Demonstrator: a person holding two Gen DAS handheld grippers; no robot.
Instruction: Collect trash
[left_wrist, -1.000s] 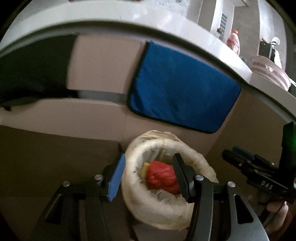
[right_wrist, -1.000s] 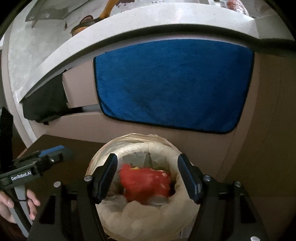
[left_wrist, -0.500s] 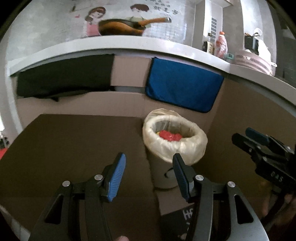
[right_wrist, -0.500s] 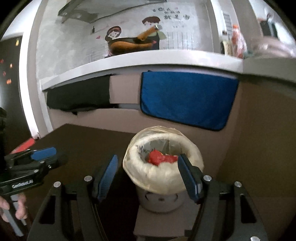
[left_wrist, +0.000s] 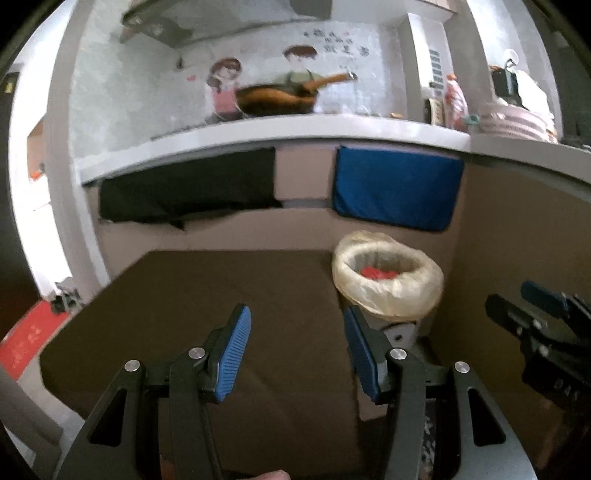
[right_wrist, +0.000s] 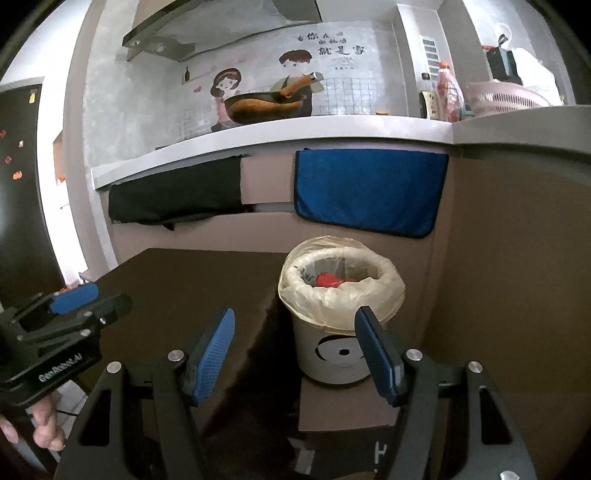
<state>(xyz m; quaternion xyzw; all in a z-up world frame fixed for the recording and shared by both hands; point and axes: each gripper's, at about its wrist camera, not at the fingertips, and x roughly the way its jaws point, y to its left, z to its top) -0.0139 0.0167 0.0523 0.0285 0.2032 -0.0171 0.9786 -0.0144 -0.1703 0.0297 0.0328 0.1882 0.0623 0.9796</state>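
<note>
A small grey bin (right_wrist: 334, 354) lined with a pale plastic bag (right_wrist: 341, 295) stands at the back right of the brown floor, below a blue towel. Red trash (right_wrist: 328, 280) lies inside it; the left wrist view shows the same bin bag (left_wrist: 388, 288) and red trash (left_wrist: 378, 274). My left gripper (left_wrist: 295, 350) is open and empty, well short of the bin and to its left. My right gripper (right_wrist: 295, 350) is also open and empty, with the bin just beyond its right finger. Each gripper shows at the edge of the other's view.
A grey counter ledge (right_wrist: 295, 133) runs across the back, with a blue towel (right_wrist: 369, 192) and a black cloth (right_wrist: 177, 195) hanging under it. Brown cardboard walls (right_wrist: 509, 277) close in the back and right. A hand (right_wrist: 44, 424) holds the left gripper's handle.
Both grippers have pulled back and up from right over the bin's mouth. The bin now looks small and far, and the counter and wall have come into view.
</note>
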